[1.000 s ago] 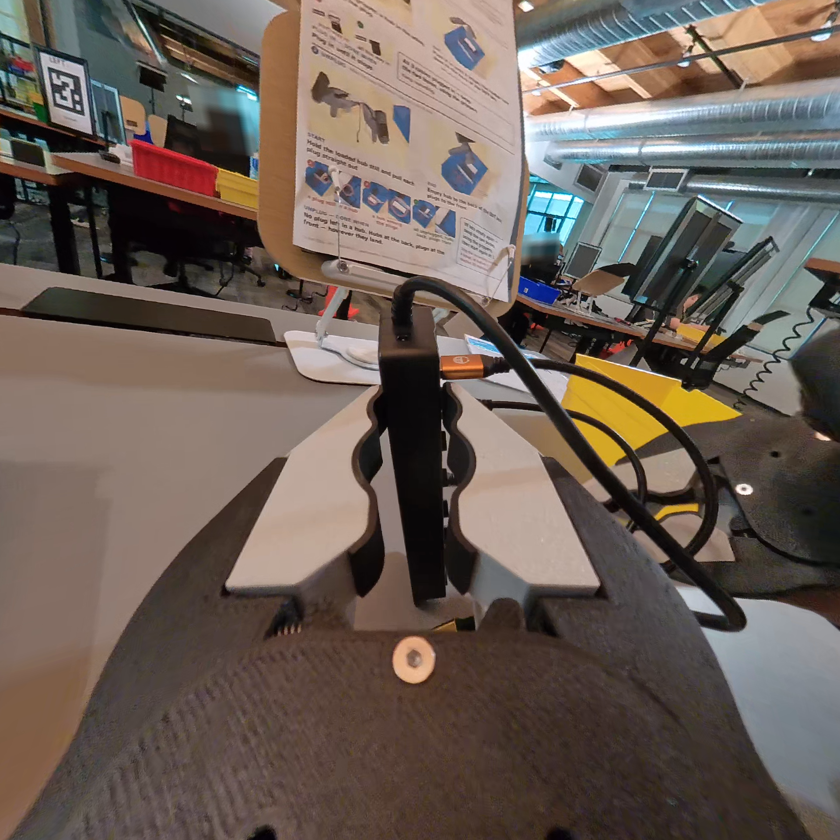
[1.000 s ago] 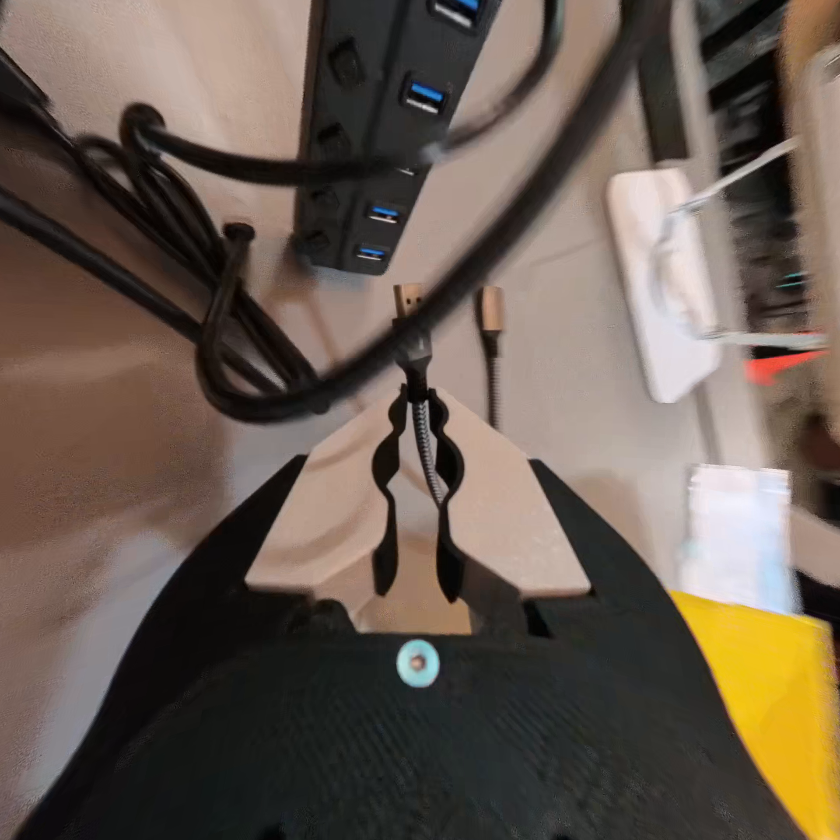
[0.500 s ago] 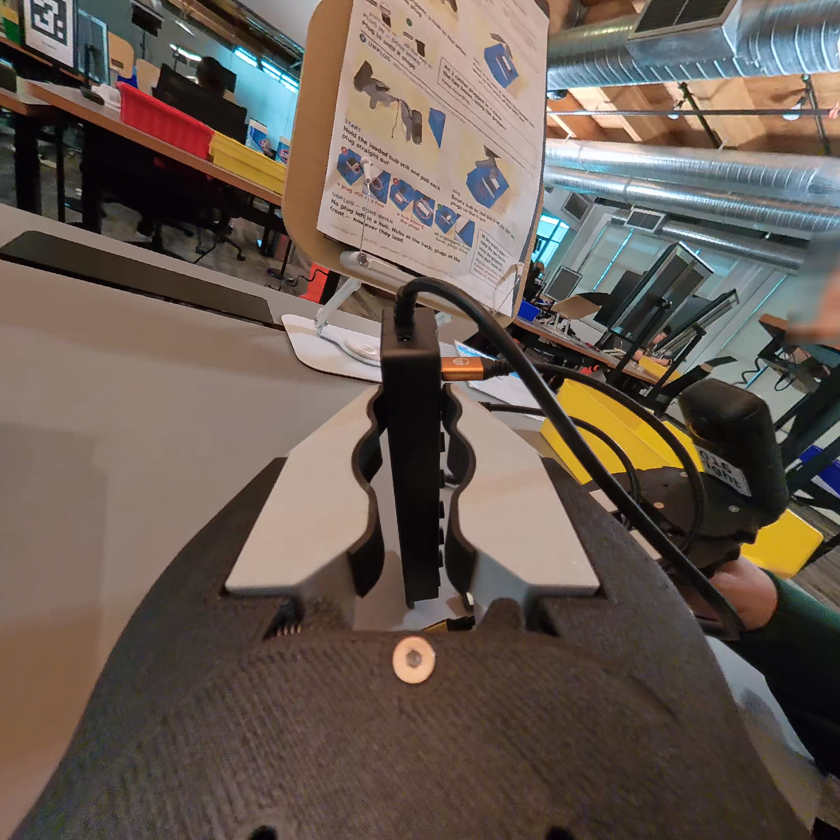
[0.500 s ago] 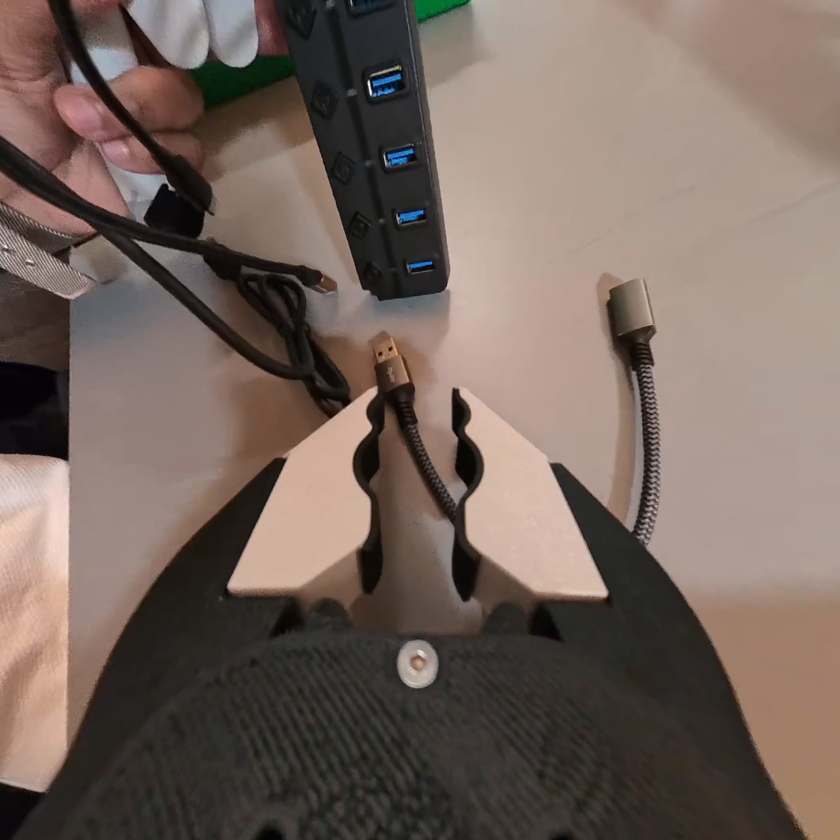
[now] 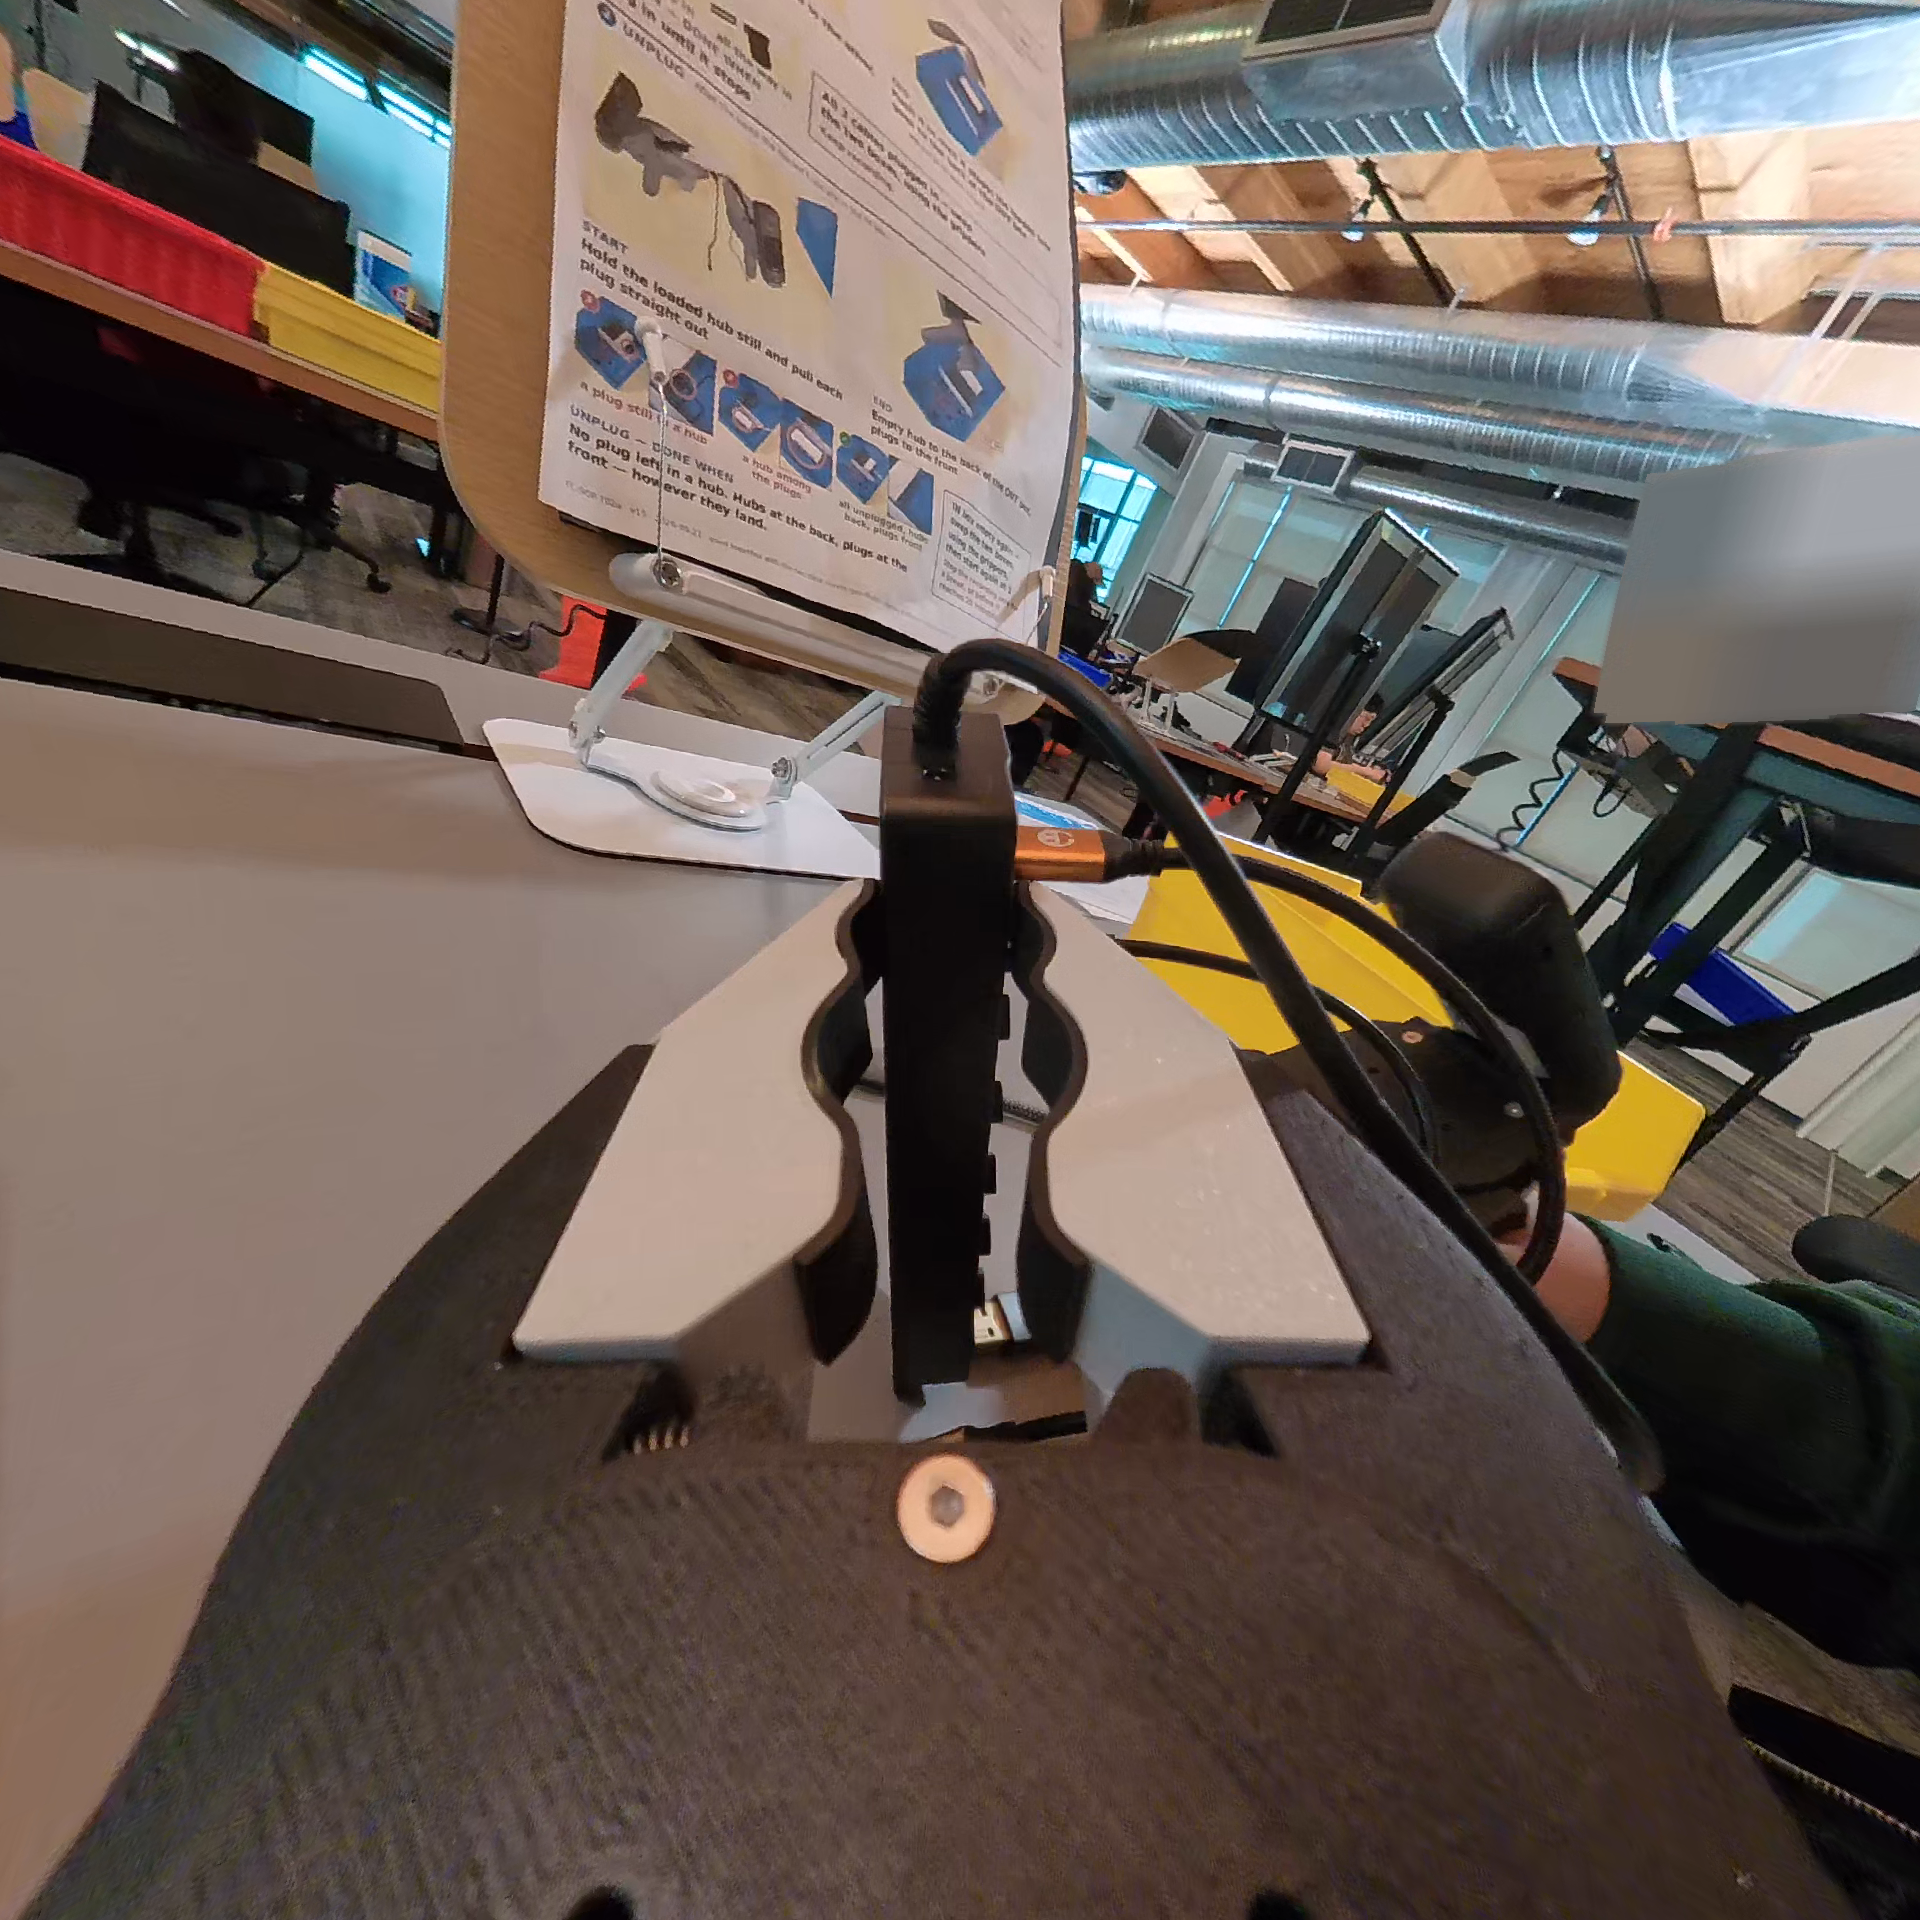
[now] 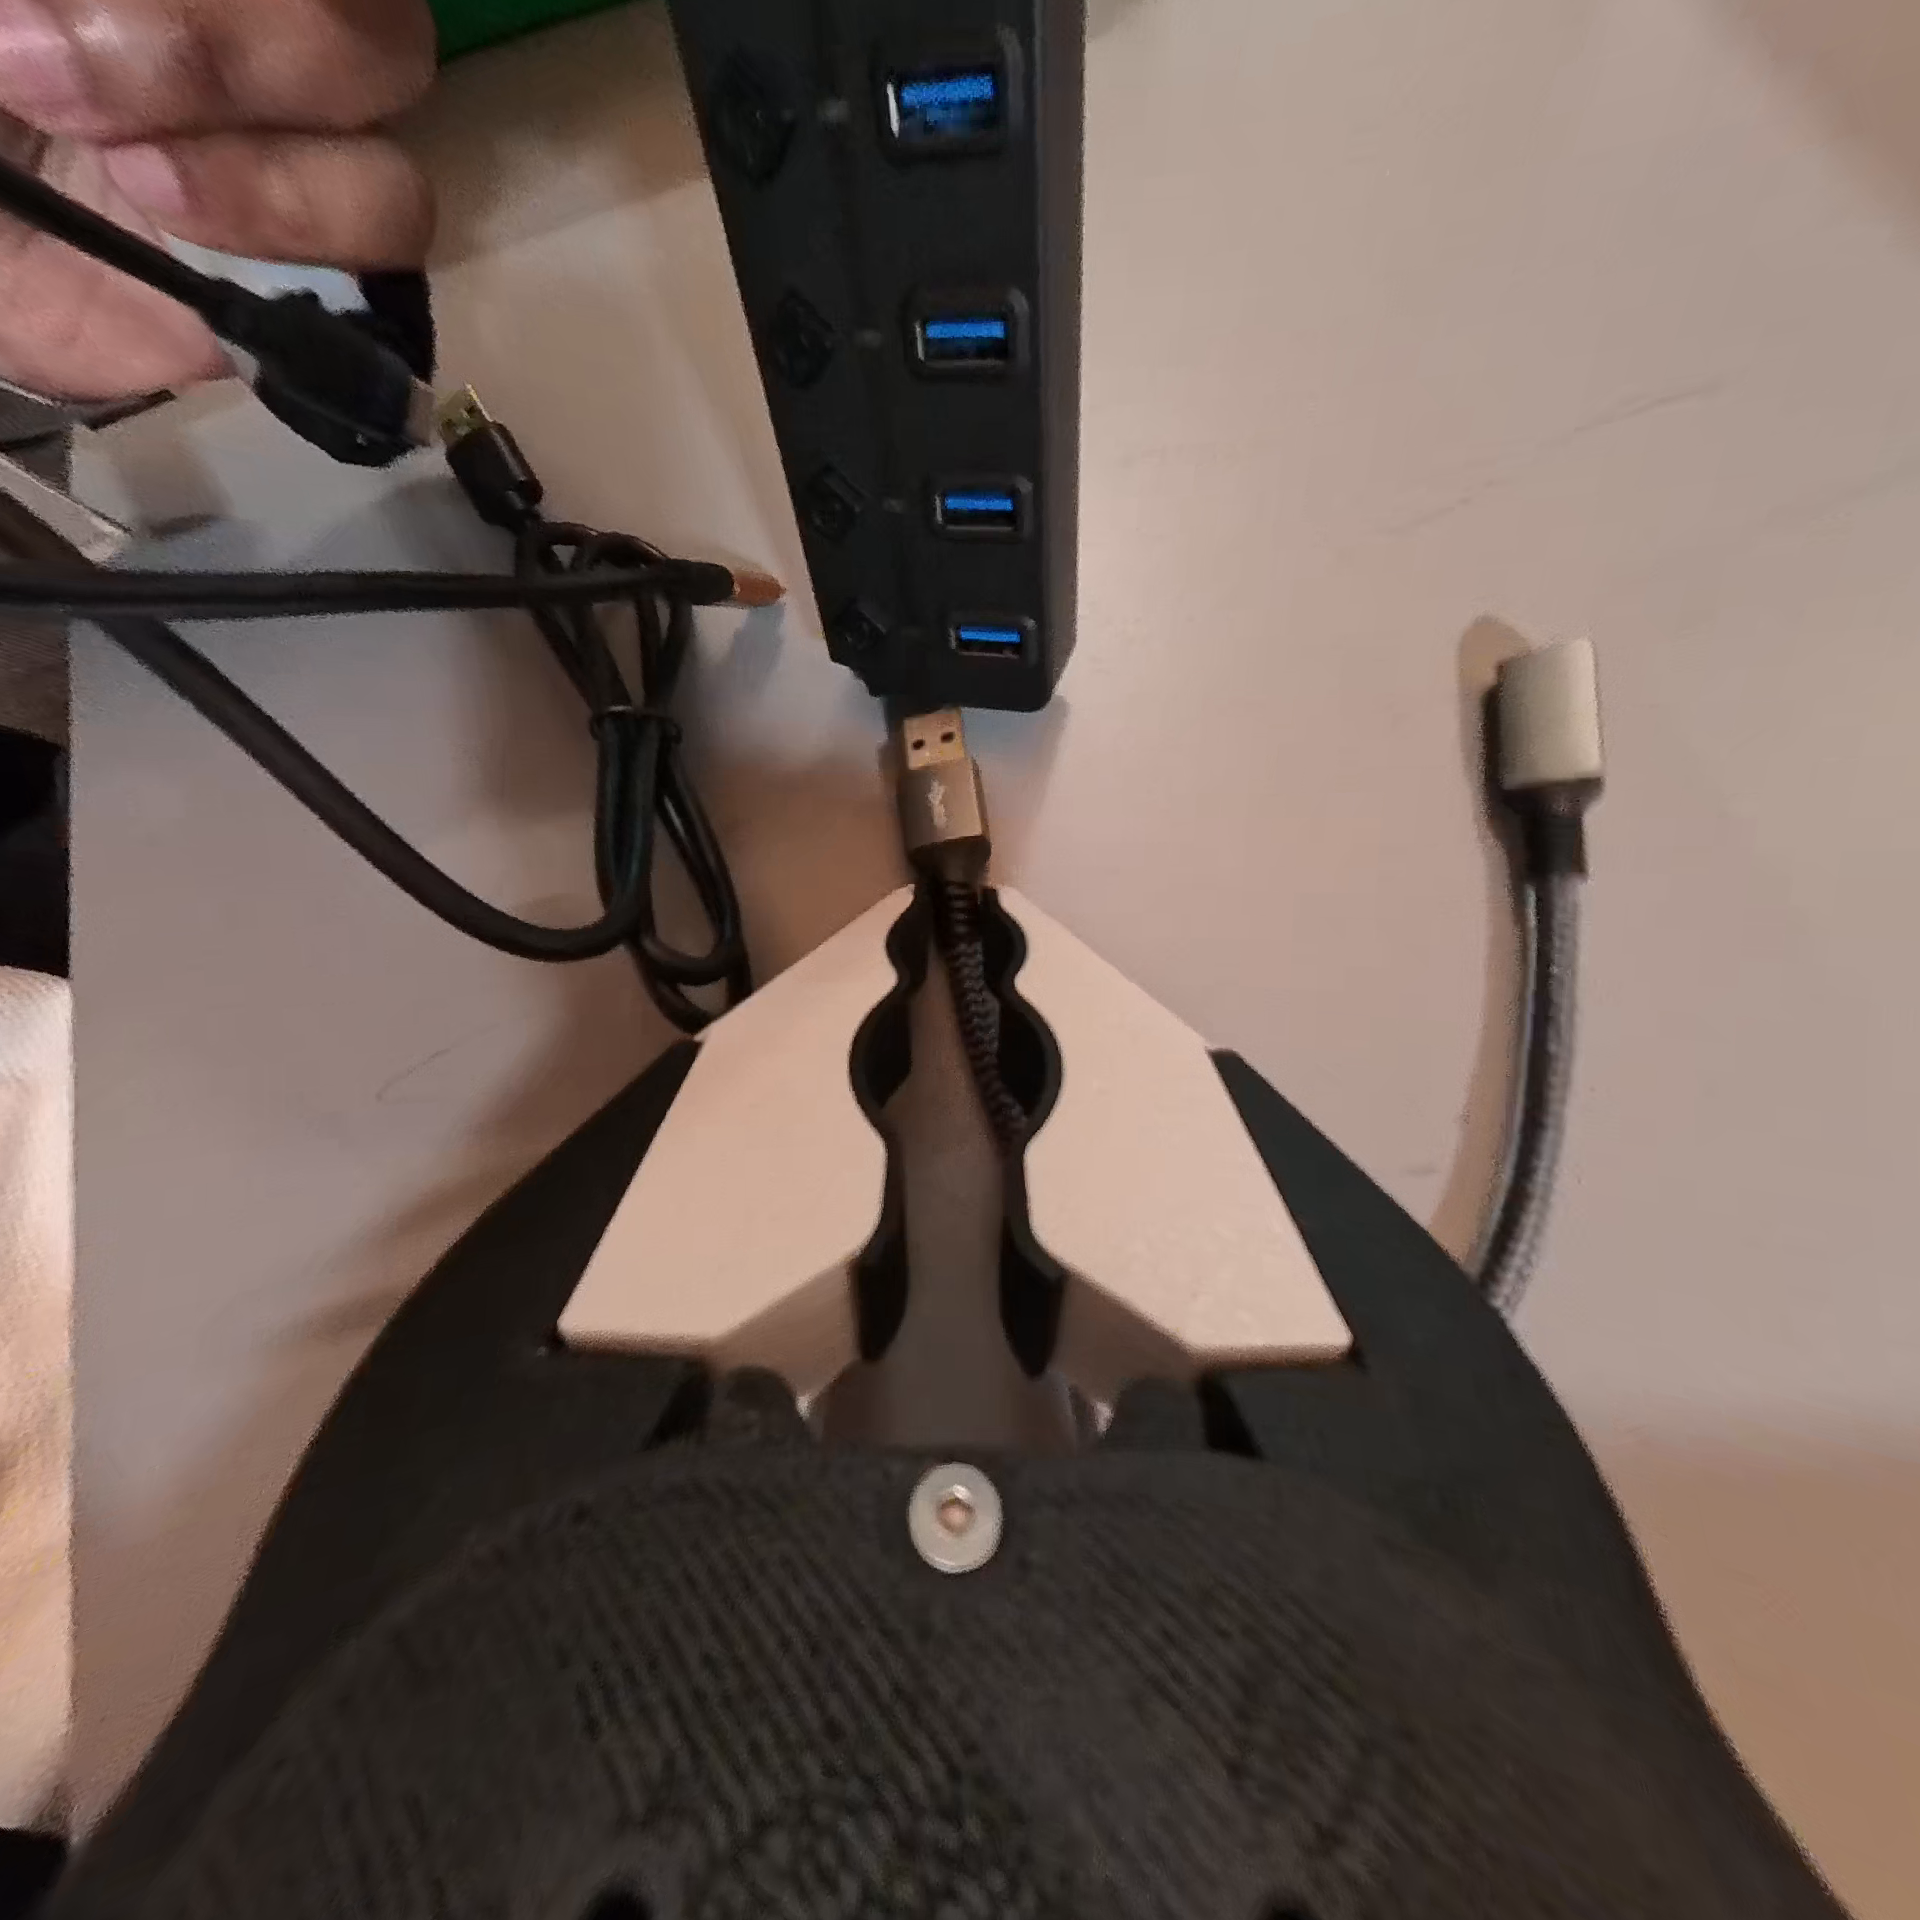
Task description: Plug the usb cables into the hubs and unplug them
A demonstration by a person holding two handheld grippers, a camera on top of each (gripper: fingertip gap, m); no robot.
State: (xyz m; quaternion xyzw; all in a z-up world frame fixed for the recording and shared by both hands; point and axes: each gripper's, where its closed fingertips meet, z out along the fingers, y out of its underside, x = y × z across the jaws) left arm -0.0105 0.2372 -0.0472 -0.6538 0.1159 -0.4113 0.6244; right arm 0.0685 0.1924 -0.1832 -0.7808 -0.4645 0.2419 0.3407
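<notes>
My left gripper (image 5: 940, 904) is shut on a black USB hub (image 5: 940, 1039) and holds it edge-on above the grey table. An orange plug (image 5: 1060, 854) sits in the hub's far side port, and a black cable (image 5: 1195, 862) leaves its far end. In the right wrist view the hub (image 6: 914, 416) shows several empty blue ports (image 6: 992, 636). My right gripper (image 6: 951, 896) is shut on a braided cable (image 6: 971, 997) just behind its bronze USB plug (image 6: 940, 805). The plug tip touches the hub's near end, below the lowest port. That tip also shows in the left wrist view (image 5: 997, 1325).
A second braided cable with a grey plug (image 6: 1548, 717) lies on the table to the right. Loose black cables (image 6: 623, 831) and a hand (image 6: 208, 187) are at the left. An instruction board on a stand (image 5: 790, 312) and a yellow bin (image 5: 1278, 987) stand behind the hub.
My right gripper's jaws, apart half a second ago, have shut on the braided cable, and the plug has moved up against the hub's end. The left gripper still holds the hub.
</notes>
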